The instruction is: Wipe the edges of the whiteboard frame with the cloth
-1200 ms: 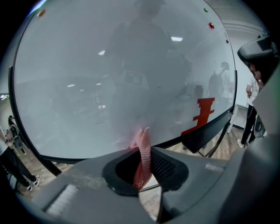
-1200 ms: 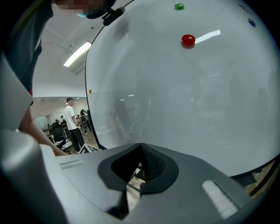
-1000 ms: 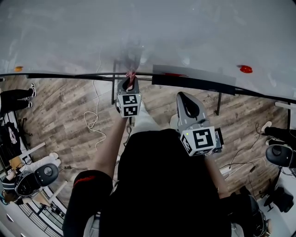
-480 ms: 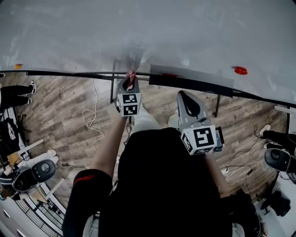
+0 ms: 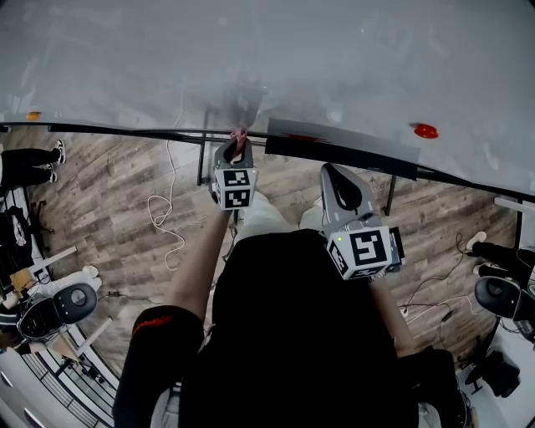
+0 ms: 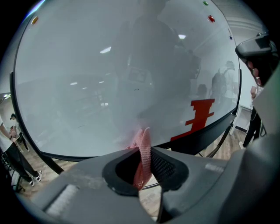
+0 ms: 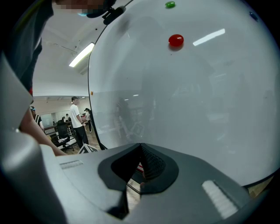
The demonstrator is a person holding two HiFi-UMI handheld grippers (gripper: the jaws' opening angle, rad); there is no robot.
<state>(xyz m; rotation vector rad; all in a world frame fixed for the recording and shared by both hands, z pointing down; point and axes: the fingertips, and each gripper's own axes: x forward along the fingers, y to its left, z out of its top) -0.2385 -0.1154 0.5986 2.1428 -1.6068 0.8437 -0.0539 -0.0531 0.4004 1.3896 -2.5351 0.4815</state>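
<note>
Wood-plank floor, a white cable trailing; perhaps a chair left.

One whiteboard; one pink cloth; two tongs, left tongs mid-frame, right tongs just right of them; three magnets on the board: one red magnet at right, one orange magnet at far left, one green magnet.

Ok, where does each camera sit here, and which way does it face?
Head view: on the head, looking steeply down at whiteboard and floor; shows forearms, left gripper, right gripper.
Left gripper view: on that gripper, facing the whiteboard; jaws shut on pink cloth.
Right gripper view: on that gripper, facing the whiteboard; jaws shut, empty.
Shared: red magnet, in head and right gripper views.
</note>
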